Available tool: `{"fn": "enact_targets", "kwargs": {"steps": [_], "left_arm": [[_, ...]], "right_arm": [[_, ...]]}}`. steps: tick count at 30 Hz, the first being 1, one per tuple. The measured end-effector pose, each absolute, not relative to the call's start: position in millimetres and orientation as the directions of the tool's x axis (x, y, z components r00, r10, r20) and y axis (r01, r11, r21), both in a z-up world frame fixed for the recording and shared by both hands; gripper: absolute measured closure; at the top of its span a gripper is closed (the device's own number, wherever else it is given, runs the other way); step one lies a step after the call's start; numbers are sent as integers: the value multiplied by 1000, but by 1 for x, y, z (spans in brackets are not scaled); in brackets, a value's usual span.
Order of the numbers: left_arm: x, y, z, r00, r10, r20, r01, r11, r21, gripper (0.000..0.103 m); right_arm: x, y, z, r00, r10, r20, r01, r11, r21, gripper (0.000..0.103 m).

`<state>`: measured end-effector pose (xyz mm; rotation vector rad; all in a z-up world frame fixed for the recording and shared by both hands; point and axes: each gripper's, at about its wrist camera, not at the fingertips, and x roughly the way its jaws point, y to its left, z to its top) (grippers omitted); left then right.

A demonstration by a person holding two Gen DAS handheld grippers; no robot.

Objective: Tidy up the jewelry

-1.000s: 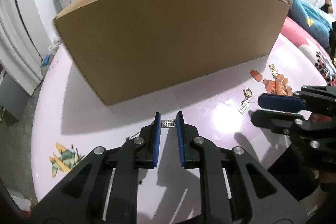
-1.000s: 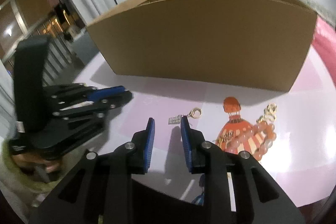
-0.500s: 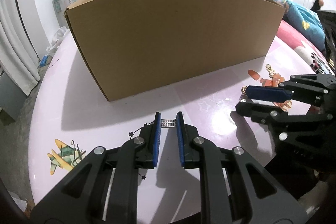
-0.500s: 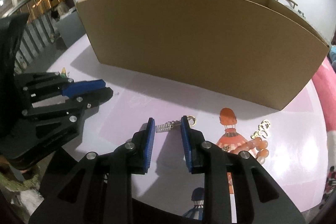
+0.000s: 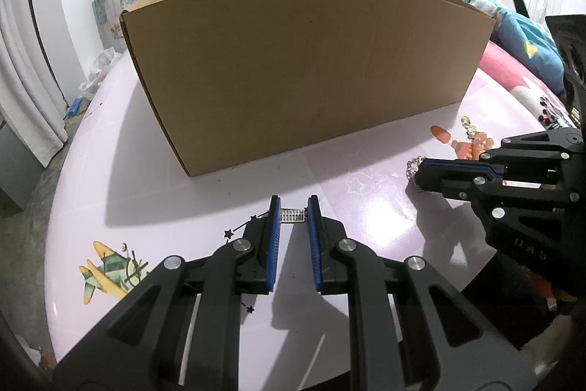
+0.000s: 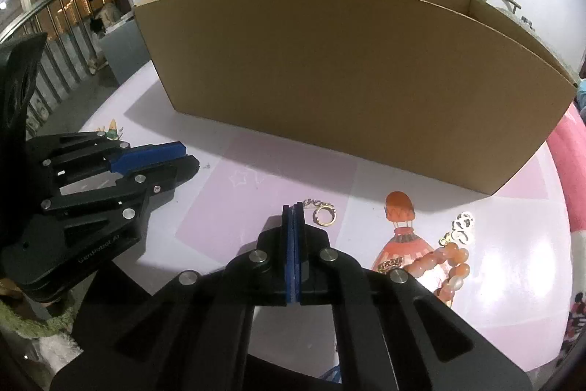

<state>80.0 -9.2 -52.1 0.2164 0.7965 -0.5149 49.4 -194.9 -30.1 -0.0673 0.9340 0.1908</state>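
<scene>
Closed since before, right claw (image 6: 293, 207) pinches keychain (image 6: 324, 214), trailing right.

Cardboard box (image 5: 304, 68) wall ahead

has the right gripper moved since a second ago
Yes. In the left wrist view the right gripper has slid leftward over the keychain, toward the cardboard box, and its fingers have shut on the keychain's chain.
</scene>
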Motion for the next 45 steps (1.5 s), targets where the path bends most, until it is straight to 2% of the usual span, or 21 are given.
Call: {"fn": "enact_targets", "kwargs": {"steps": [9,29,34,42,45], "left_arm": [[79,-9,-52,590,-362,-722,521,853,-2,89],[69,0,-36,616,-372,-695,503,864,-17,89],[58,6,-6,654,-392,-647,505,863,-11,89],[49,9,87,718,-475,-510,552,834,0,89],[72,-3,112,695,-512,-505,588,808,-10,89]], "right_arm": [[44,-197,-25,579,188,-794,-199,976,86,102],[34,-208,24,666,271,-696,-213,962,170,102],[30,-209,52,708,287,-646,-244,957,159,102],[48,-218,123,773,365,-518,-343,928,142,102],[72,-225,144,769,398,-501,-375,915,151,102]]}}
